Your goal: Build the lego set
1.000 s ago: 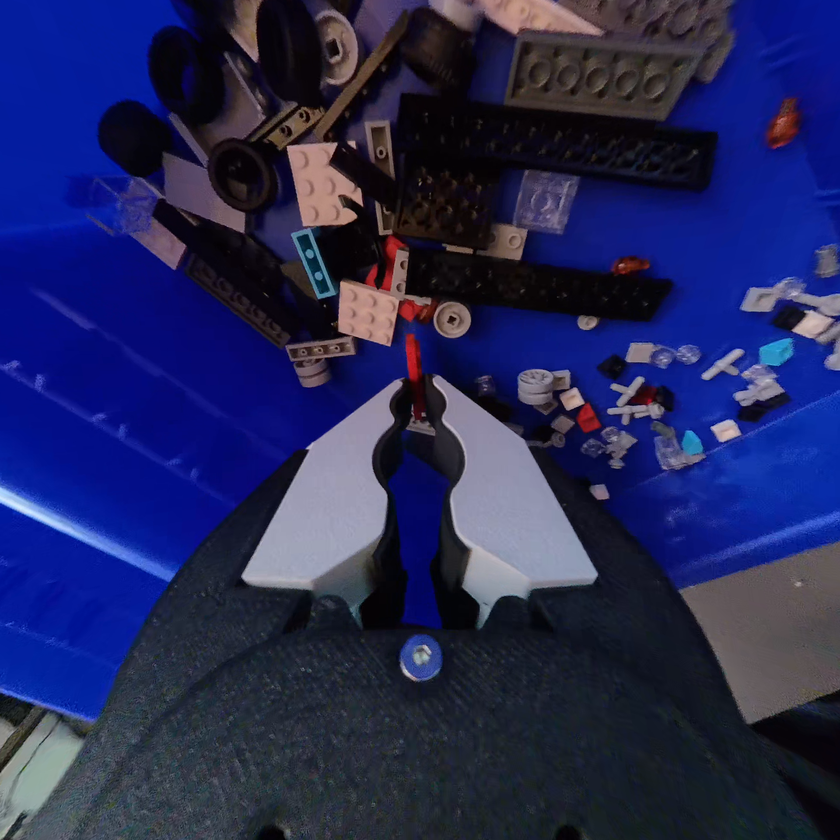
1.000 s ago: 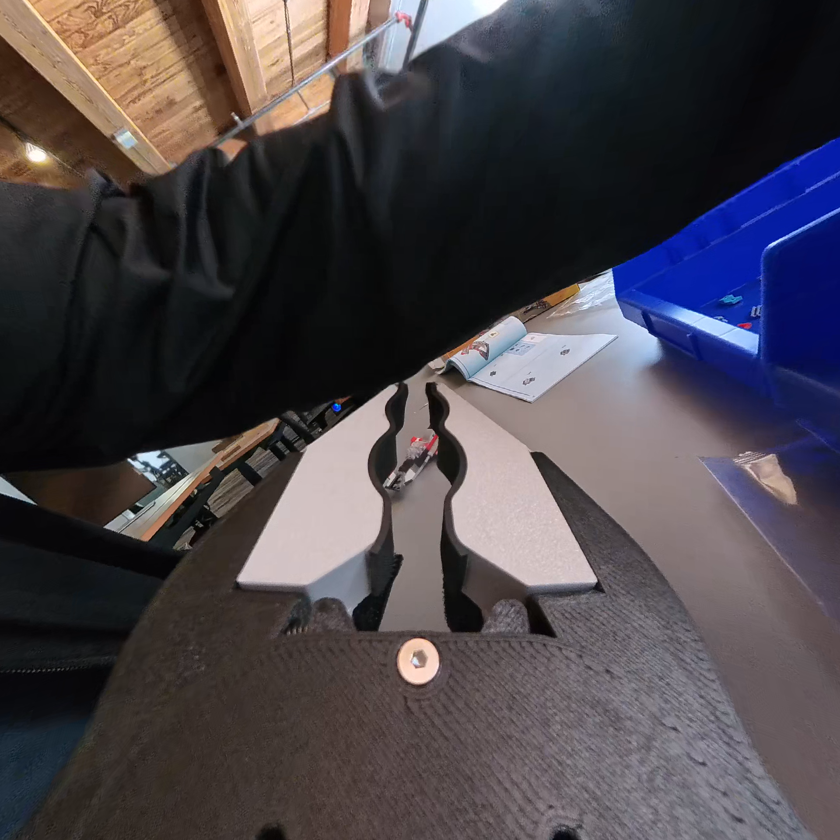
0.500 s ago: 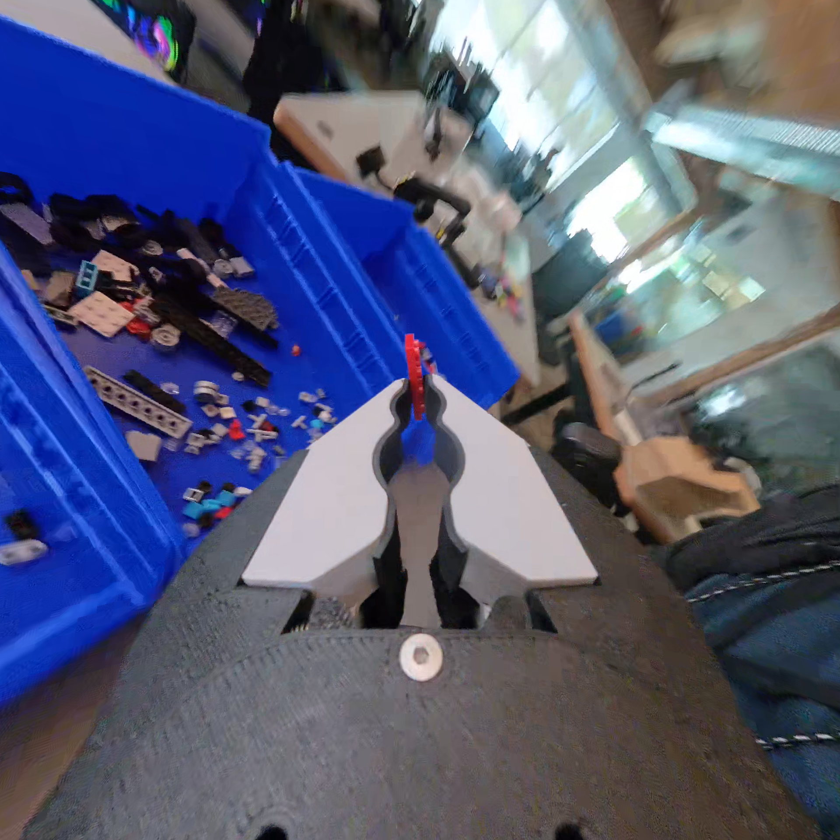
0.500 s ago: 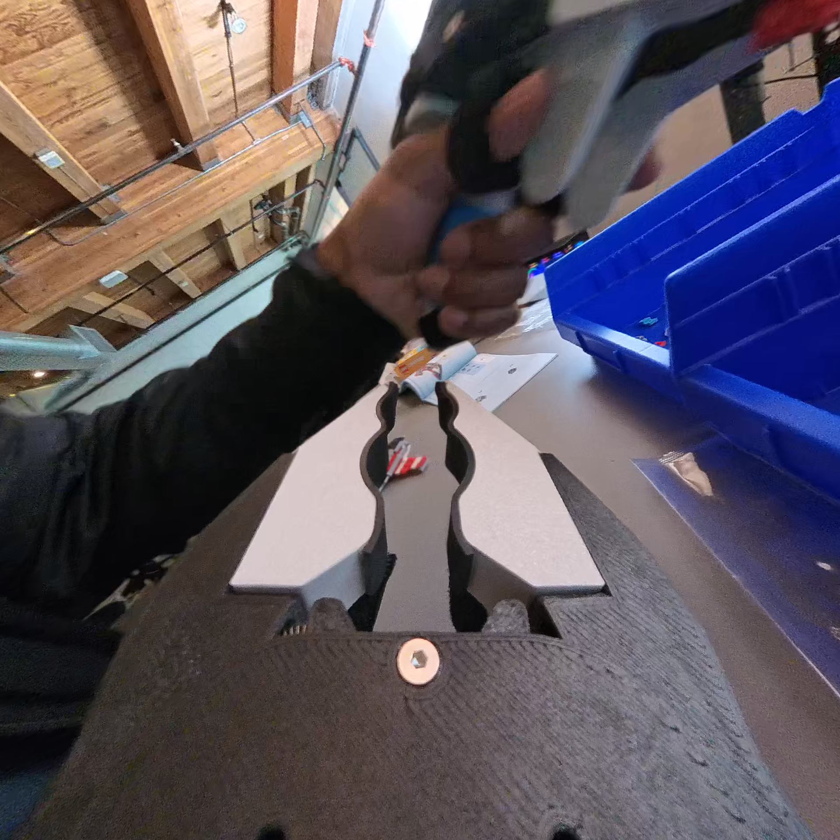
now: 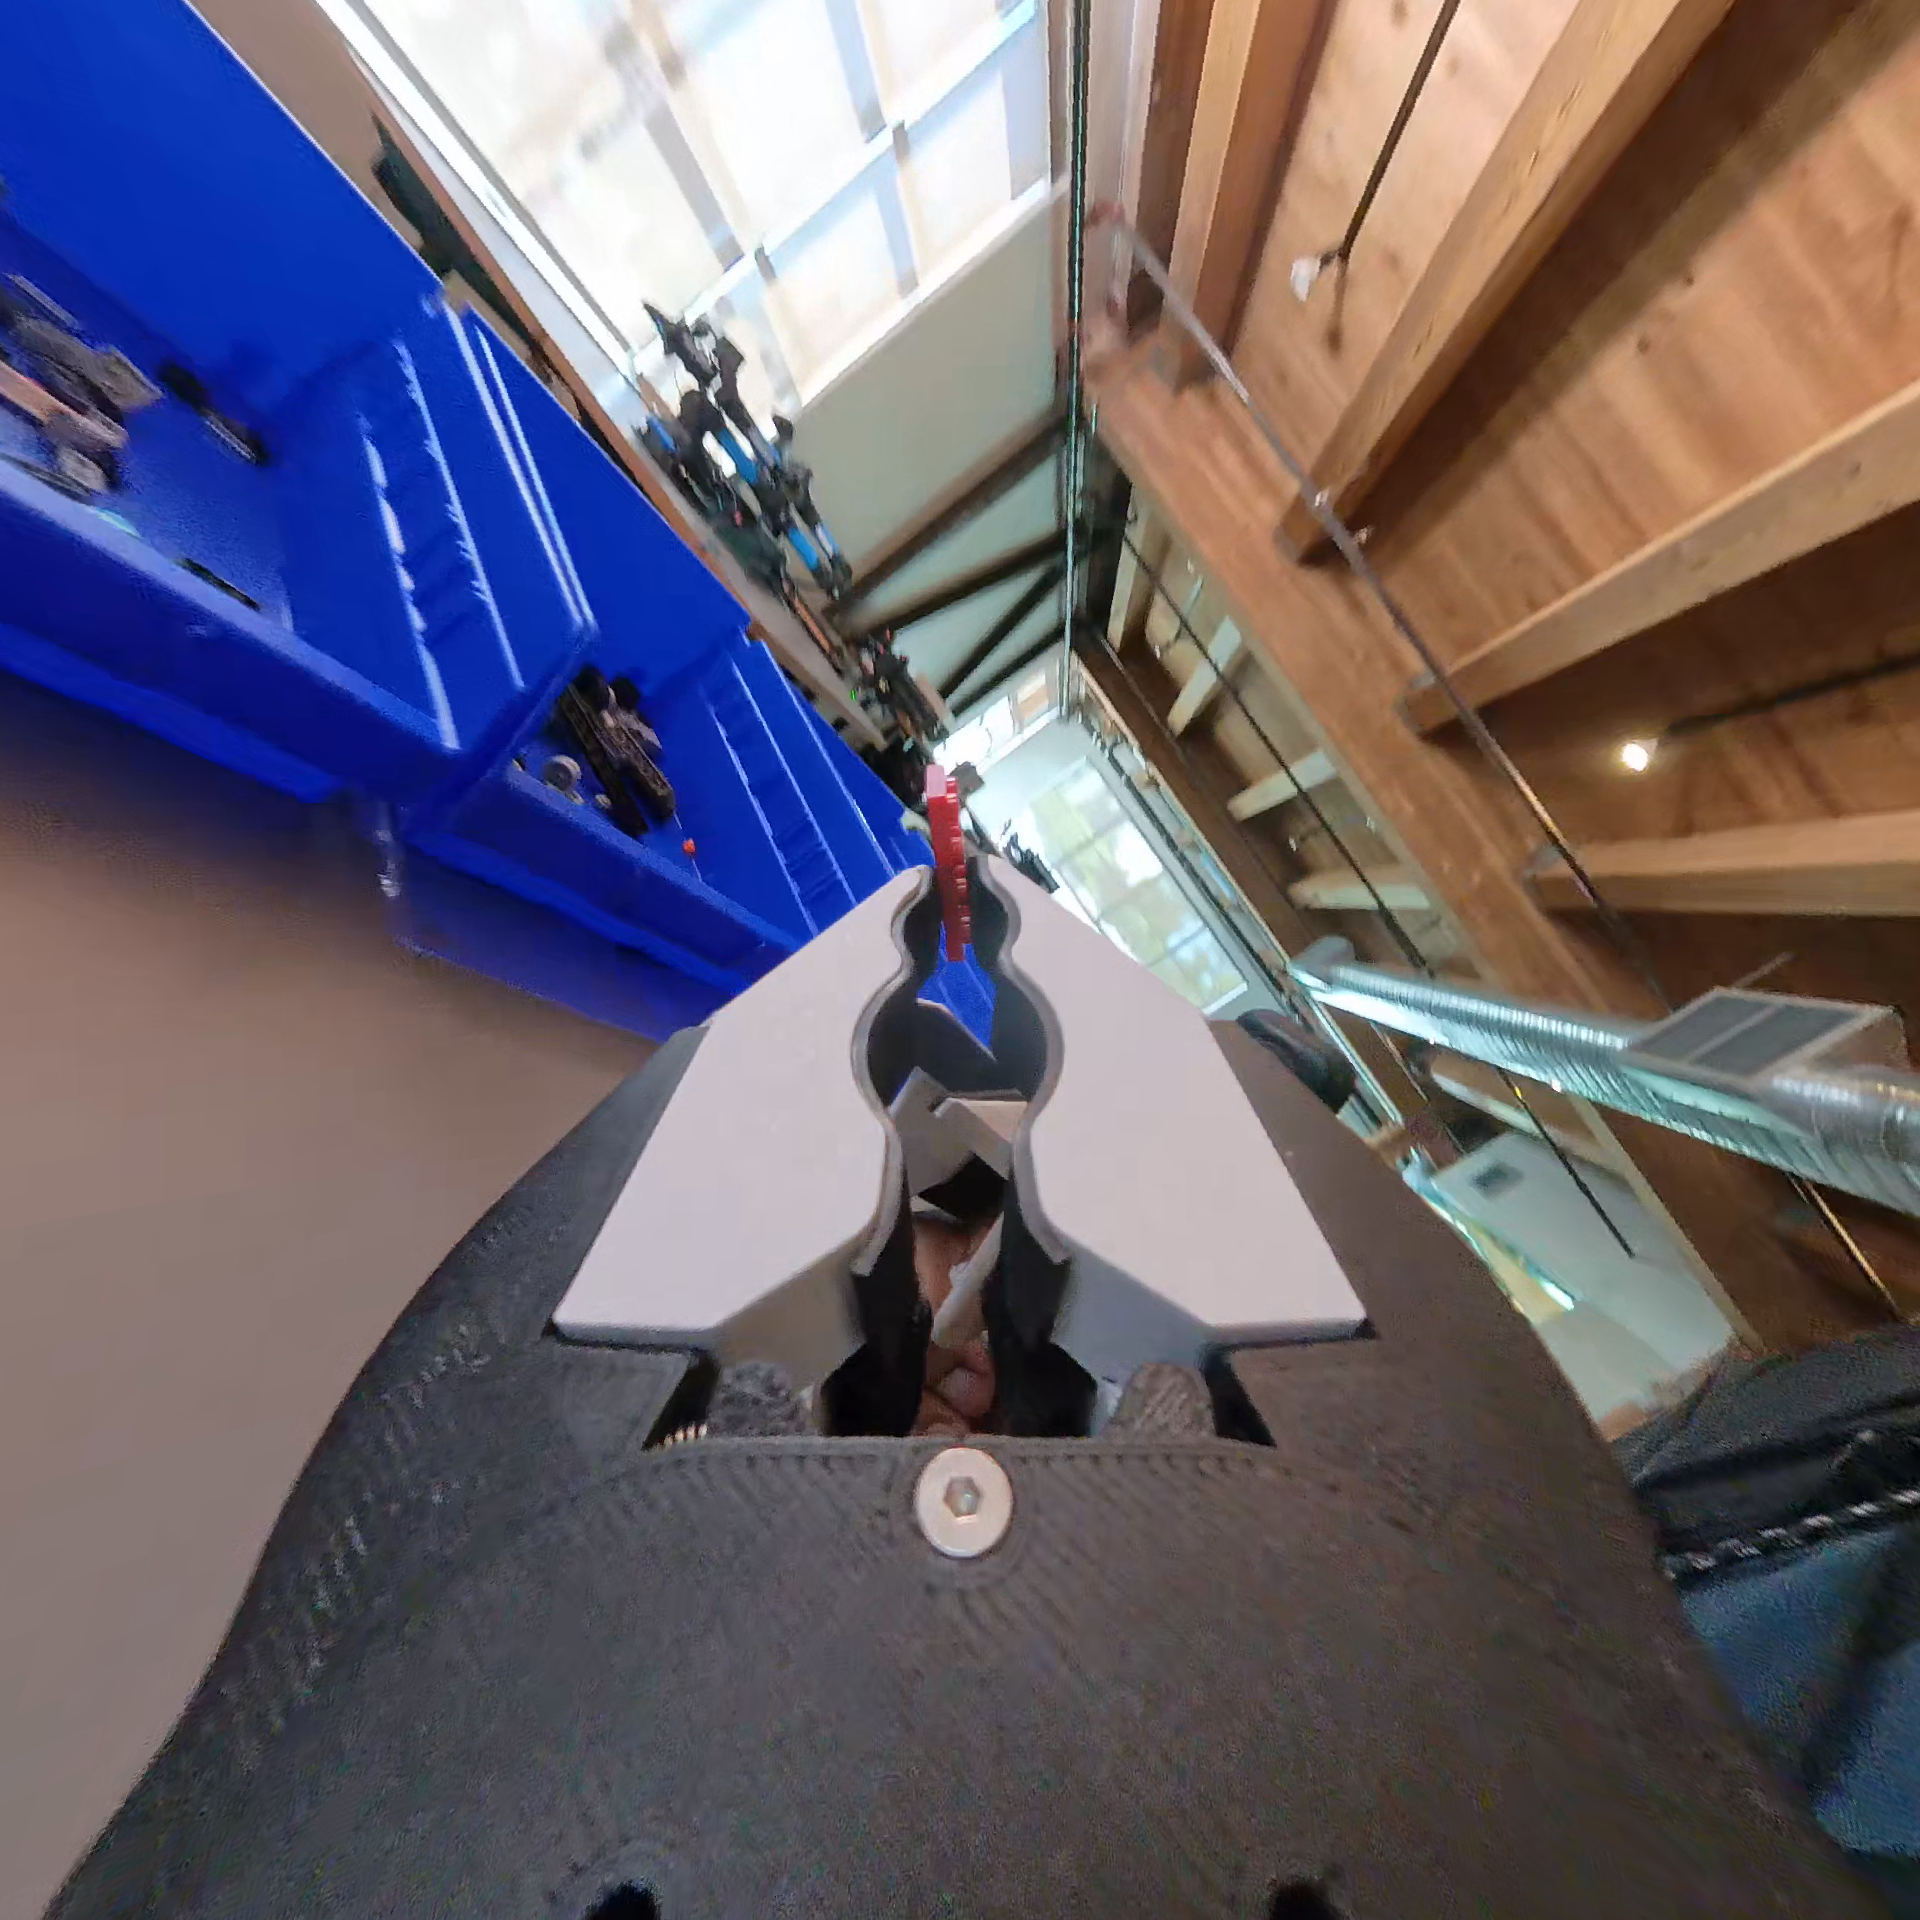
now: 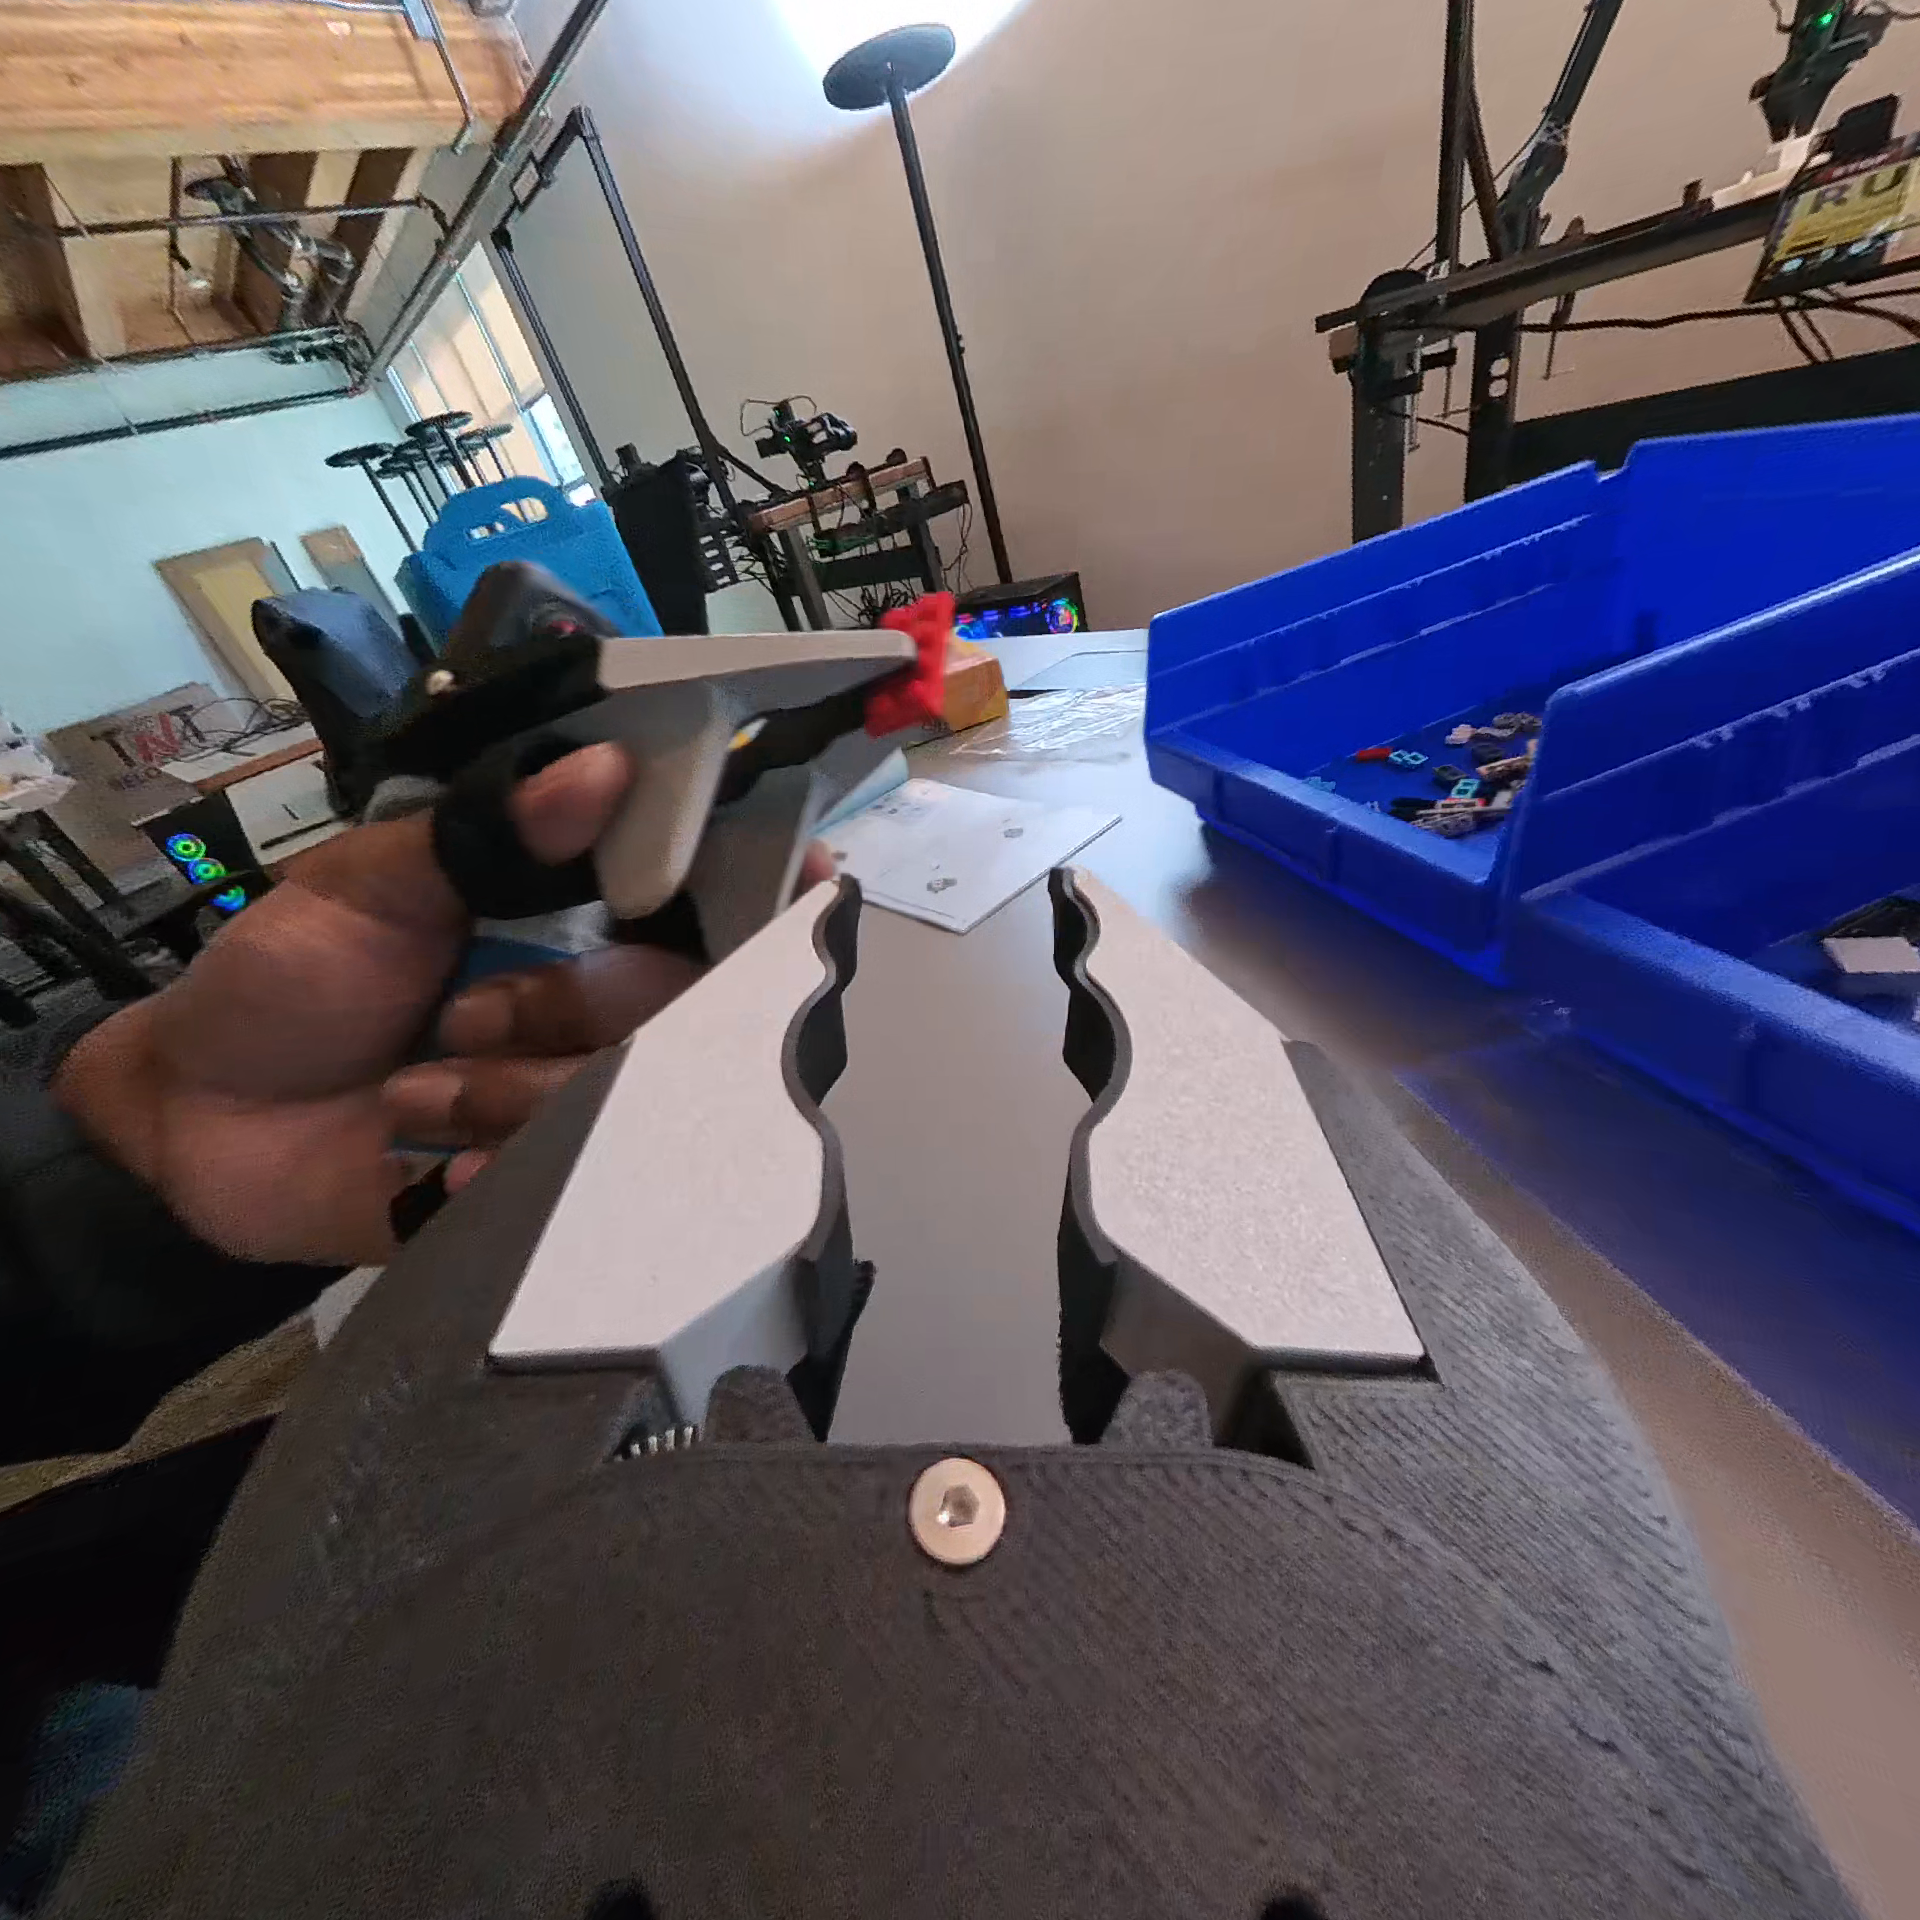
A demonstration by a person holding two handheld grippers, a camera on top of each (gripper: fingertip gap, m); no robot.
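Observation:
My left gripper (image 5: 954,883) is shut on a thin red lego piece (image 5: 950,857) that sticks out past its tips. It is tilted up and points toward the ceiling. In the right wrist view the left gripper (image 6: 894,675) is held in a hand above the table at the left, with the red piece (image 6: 914,665) in its tips. My right gripper (image 6: 954,894) is open and empty, low over the dark table (image 6: 956,1091). Blue bins (image 6: 1455,748) hold several loose lego parts (image 6: 1475,769) at the right.
An open instruction booklet (image 6: 956,847) lies on the table ahead of the right gripper. A clear plastic bag (image 6: 1060,717) lies farther back. Blue bins (image 5: 312,582) line the left of the left wrist view. The person's hand (image 6: 343,1018) is close at the left. The grippers' ends are close to 4 cm from one another.
My left gripper has lifted the red piece out of the bin, swung away and tilted upward. The right gripper has opened wider, and the small red and grey part no longer shows between its fingers.

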